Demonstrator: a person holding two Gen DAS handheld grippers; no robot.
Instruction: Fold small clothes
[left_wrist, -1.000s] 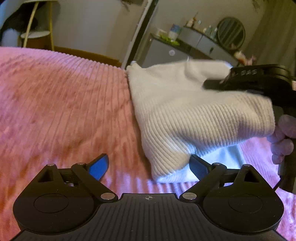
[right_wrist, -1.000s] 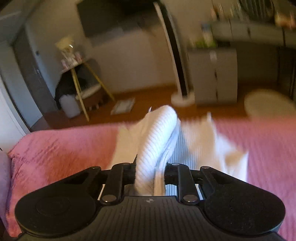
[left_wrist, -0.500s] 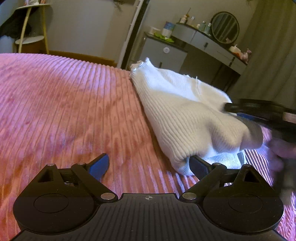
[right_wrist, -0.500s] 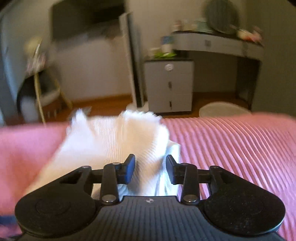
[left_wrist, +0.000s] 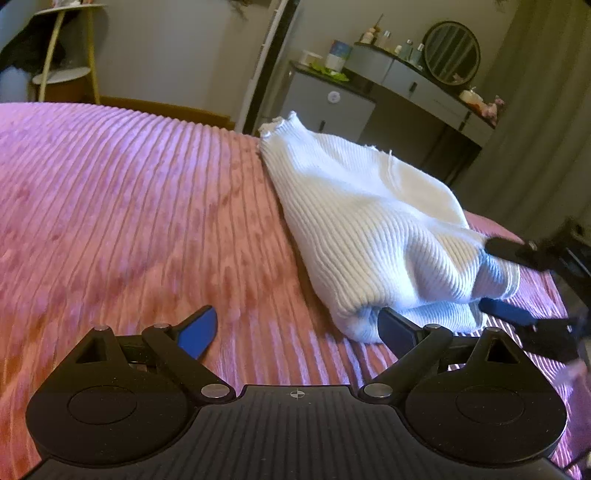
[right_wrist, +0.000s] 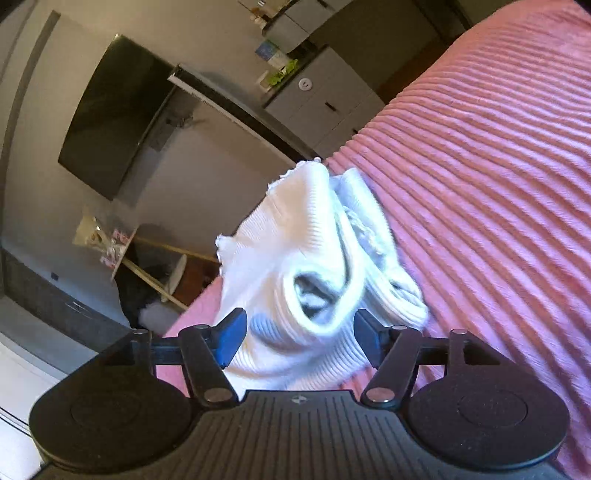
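Left wrist: white knit garment (left_wrist: 362, 221) on bedspread (left_wrist: 129, 206).

Both grippers standing open

The left gripper (left_wrist: 297, 330) is gaping wide; the right gripper (right_wrist: 299, 338) has just been opening, rolled sideways.

The view from the right wrist is rolled, so the room tilts. The right hand-held gripper (right_wrist: 299, 334) has just been opening its jaws, which now stand apart on either side of a white ribbed garment (right_wrist: 295, 236); the blue-faced fingers (right_wrist: 231, 334) do not press on the cloth. A round cuff opening of the garment (right_wrist: 317, 299) faces the camera between them. The garment lies bunched on a pink ribbed bedspread (right_wrist: 480, 184), reaching toward the bed's far edge. Beyond the bed are a dark wall-mounted screen (right_wrist: 114, 118), a grey drawer cabinet (right_wrist: 325, 99), and a small stand with yellow legs (right_wrist: 155, 258).
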